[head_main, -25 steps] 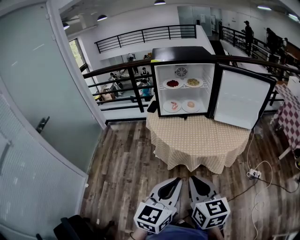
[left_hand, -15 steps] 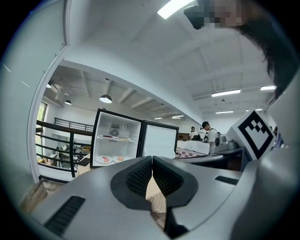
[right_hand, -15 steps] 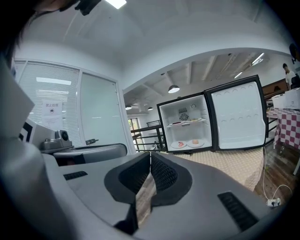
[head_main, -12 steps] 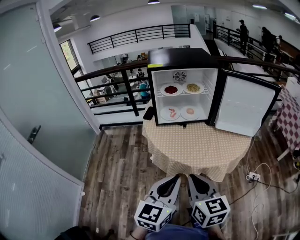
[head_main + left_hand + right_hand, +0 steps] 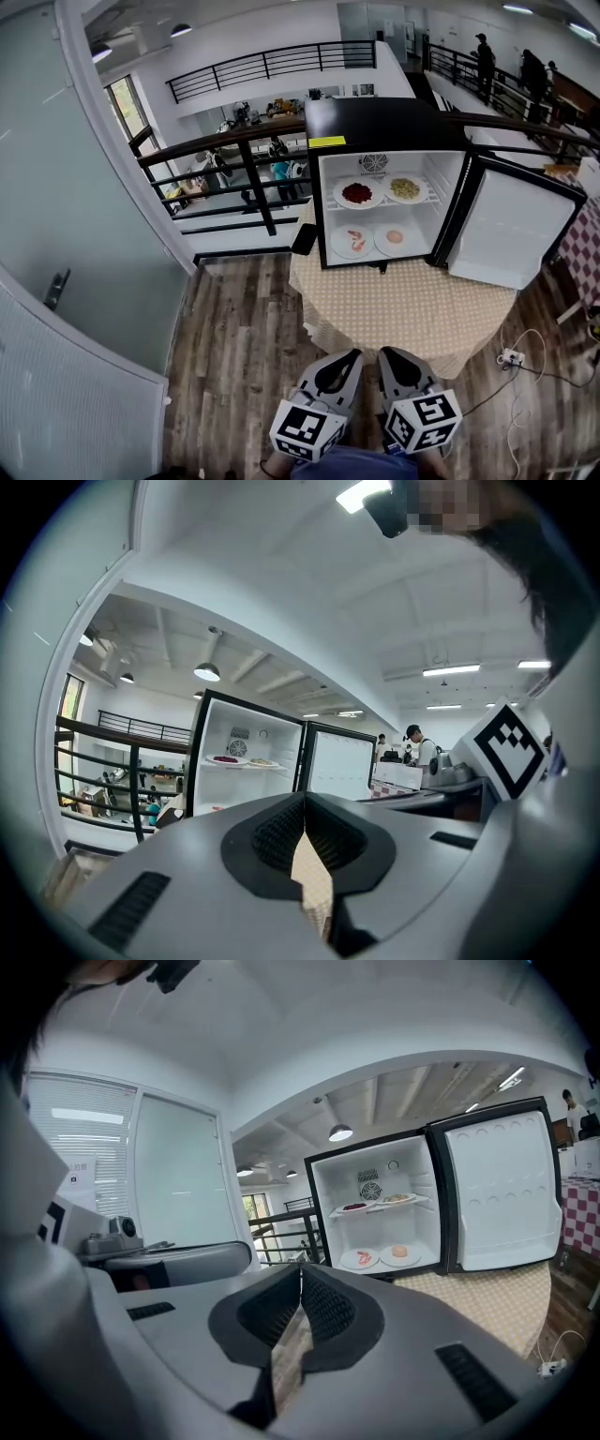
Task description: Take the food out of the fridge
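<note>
Head view: your left gripper (image 5: 349, 359) and right gripper (image 5: 388, 357) sit at 6 o'clock, well apart from the open fridge (image 5: 389, 122) on the worktop (image 5: 412, 309) at 12. Four plates of food (image 5: 357, 194) are inside it.
Left gripper view: fingers (image 5: 281, 832) closed, empty.
Right gripper view: fingers (image 5: 323, 1307) likewise closed and empty, probably for carrying.

The fridge (image 5: 375, 122) was black outside and white inside. Under it, the tablecloth (image 5: 403, 309) was beige with a fine dotted pattern. Right of the fridge, a cloth (image 5: 589, 244) was checked red and white. The floor (image 5: 234, 347) before the fridge showed grey-brown planks.
</note>
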The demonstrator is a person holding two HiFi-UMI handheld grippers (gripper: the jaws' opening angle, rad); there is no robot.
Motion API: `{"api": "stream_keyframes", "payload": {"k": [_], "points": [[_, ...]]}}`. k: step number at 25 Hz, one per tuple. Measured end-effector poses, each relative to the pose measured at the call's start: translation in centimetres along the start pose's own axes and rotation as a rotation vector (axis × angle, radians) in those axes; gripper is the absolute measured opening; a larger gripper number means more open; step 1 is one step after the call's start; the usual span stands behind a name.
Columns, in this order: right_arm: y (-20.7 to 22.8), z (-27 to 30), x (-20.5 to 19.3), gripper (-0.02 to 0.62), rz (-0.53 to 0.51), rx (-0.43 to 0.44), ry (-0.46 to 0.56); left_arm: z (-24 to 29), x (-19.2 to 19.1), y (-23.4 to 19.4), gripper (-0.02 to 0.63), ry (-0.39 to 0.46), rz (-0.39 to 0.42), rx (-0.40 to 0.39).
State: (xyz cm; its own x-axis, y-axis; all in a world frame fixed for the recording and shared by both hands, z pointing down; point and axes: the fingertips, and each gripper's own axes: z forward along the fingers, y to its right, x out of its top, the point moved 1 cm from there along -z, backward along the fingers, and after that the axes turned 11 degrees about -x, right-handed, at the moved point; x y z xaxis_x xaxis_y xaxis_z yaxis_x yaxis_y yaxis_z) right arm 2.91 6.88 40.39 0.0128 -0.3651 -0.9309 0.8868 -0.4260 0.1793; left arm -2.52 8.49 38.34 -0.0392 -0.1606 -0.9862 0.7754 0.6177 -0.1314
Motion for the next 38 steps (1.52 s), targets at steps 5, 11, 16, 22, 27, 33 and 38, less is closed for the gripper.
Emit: {"api": "stream_keyframes", "payload": {"k": [5,11,16,22,27,33,38], "points": [[-0.8,4.0,0.6,0.020,0.000,-0.027,-0.011,1.3,0.4,-3.9,0.015,-0.001,-0.011,-0.044],[-1.2,7.8,0.8,0.020,0.035,-0.075,-0.018,3.1,0.4,-7.6,0.015,-0.014,0.008,-0.110],[-0.9,10.1,0.6,0.020,0.053,-0.116,-0.025,4.0,0.2,-9.8,0.015,-0.028,0.010,-0.153],[-1.2,11.7,0.6,0.020,0.059,-0.157,-0.042,4.9,-0.2,-10.5,0.015,-0.039,-0.008,-0.217],[-1.0,11.8,0.2,0.020,0.073,-0.178,-0.058,5.1,-0.8,-11.5,0.015,-0.050,-0.029,-0.220],[0.1,12.1,-0.3,0.020,0.092,-0.203,-0.071,6.0,-1.5,-11.2,0.015,-0.076,-0.049,-0.245],[1.1,12.5,-0.2,0.020,0.119,-0.196,-0.060,6.9,-1.8,-11.4,0.015,-0.094,-0.047,-0.257]]}}
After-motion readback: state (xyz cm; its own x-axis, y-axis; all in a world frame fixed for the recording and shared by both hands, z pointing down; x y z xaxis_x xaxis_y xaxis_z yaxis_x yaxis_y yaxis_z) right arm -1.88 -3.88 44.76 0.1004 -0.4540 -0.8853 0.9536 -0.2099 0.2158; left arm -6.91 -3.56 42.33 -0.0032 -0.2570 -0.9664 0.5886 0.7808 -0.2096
